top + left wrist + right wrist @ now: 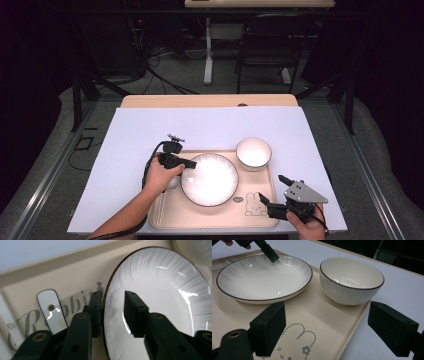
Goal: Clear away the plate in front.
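Two claws: left claw (112, 312) astride plate (209, 179) rim, pads parted, not pressing.
Right claw (334, 327): open, empty, near tray (200, 217) corner.

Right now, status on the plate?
Left gripper open, fingers straddling plate rim, not clamped. Right gripper open, idle at tray corner. Bowl, spoon clear.
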### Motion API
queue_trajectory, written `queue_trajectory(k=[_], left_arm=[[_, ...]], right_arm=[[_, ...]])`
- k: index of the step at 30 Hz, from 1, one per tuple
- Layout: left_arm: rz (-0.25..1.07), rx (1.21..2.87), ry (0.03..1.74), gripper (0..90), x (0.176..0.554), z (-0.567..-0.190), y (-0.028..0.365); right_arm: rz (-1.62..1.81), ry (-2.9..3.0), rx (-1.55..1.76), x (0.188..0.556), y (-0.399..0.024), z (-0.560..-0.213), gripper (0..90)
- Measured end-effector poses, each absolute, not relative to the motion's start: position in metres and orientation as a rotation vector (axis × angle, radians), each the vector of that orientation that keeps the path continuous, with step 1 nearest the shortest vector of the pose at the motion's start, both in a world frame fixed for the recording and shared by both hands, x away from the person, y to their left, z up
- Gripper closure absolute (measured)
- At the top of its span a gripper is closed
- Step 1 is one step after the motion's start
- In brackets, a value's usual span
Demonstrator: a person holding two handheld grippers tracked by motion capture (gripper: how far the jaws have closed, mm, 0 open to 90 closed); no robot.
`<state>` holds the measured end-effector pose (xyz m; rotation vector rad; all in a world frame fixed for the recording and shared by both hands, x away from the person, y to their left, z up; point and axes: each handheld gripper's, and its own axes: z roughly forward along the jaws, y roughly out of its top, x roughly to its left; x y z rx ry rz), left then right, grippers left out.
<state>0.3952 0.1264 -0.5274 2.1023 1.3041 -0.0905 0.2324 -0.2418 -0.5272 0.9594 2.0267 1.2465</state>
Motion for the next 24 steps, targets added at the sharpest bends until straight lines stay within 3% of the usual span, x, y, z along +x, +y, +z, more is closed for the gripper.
queue_trajectory(k=[5, 8, 15, 24], left_arm=[[-0.073, 2.079, 1.285, 51.5, 0.393, -0.525, 0.125], [0.005, 2.093, 1.250, 43.6, 0.391, -0.525, 0.125], [0.066, 2.079, 1.235, 38.2, 0.387, -0.519, 0.129], [0.124, 1.999, 1.192, 38.7, 0.373, -0.501, 0.149]], right_arm=[[1.244, 2.032, 0.955, 0.232, -0.241, -0.527, 14.6], [1.245, 2.028, 0.957, 0.232, -0.241, -0.527, 14.6], [1.244, 2.027, 0.956, 0.232, -0.241, -0.527, 14.6], [1.239, 2.031, 0.955, 0.232, -0.241, -0.527, 14.6]])
